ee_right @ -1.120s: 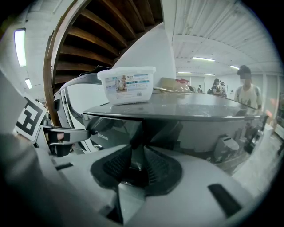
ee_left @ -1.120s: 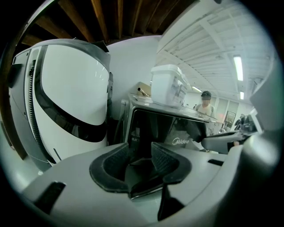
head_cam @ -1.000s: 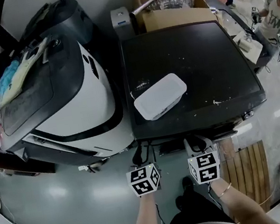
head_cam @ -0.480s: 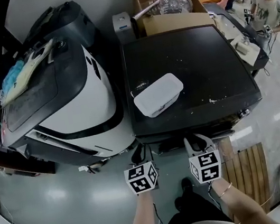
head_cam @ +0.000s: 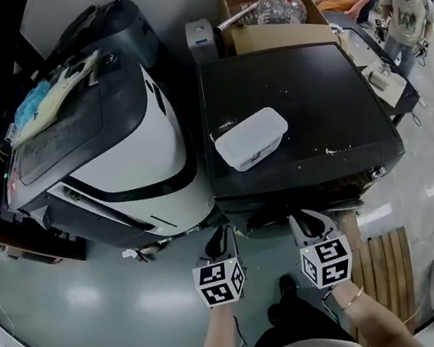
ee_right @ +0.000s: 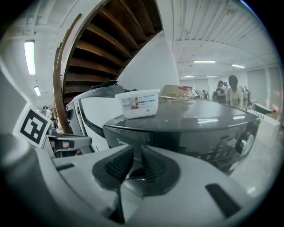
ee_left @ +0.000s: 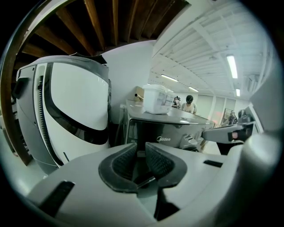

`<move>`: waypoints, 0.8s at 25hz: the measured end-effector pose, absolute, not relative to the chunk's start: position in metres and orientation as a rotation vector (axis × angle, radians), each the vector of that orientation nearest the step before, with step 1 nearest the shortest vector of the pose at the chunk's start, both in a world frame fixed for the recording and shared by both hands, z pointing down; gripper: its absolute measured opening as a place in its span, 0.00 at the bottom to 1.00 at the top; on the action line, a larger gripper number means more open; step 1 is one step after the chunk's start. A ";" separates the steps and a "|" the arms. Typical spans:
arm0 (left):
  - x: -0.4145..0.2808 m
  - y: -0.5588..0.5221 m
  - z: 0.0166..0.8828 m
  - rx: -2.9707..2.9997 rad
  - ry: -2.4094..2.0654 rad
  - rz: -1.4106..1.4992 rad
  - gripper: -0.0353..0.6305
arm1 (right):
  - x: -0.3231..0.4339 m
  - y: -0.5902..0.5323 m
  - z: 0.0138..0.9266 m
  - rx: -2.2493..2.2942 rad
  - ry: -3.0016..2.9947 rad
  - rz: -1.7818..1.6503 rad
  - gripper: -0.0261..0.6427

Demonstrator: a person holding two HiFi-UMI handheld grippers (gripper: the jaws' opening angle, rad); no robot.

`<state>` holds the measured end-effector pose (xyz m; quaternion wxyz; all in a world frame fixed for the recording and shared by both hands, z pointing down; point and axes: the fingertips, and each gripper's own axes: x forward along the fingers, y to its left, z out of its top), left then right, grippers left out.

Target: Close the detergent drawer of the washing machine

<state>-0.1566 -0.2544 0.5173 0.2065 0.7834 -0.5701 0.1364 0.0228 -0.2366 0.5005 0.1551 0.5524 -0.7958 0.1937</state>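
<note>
Left gripper [head_cam: 220, 245]: the fingers stand a narrow gap apart, having just been closing, with nothing between them. Right gripper [head_cam: 311, 227]: the fingers likewise stand a narrow gap apart and hold nothing.

Both grippers sit side by side, apart from each other. Their fingertips point at the front of the dark washing machine [head_cam: 293, 88] and stop short of its face.

In the right gripper view, the detergent drawer [ee_right: 130, 135] lies just above and beyond the fingertips, at the upper left of the machine's face. Its front appears flush with the panel beside it.

A white lidded container [head_cam: 251, 138] rests on the machine's top, beyond the fingers. A white and black appliance [head_cam: 130, 150] stands beyond and to the left of the left fingers. A slatted wooden mat [head_cam: 387, 263] lies on the floor to the right of the right fingers.
</note>
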 end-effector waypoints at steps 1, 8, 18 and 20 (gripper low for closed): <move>-0.157 -0.250 0.516 2.184 -1.587 0.378 0.13 | 0.023 -0.233 0.499 1.580 -2.285 0.557 0.13; -0.163 -0.223 0.504 2.207 -1.591 0.368 0.11 | 0.019 -0.211 0.488 1.557 -2.328 0.567 0.08; -0.174 -0.190 0.494 2.213 -1.624 0.357 0.07 | 0.016 -0.182 0.472 1.553 -2.365 0.512 0.04; -0.176 -0.184 0.490 2.215 -1.629 0.351 0.07 | 0.015 -0.176 0.469 1.555 -2.370 0.504 0.04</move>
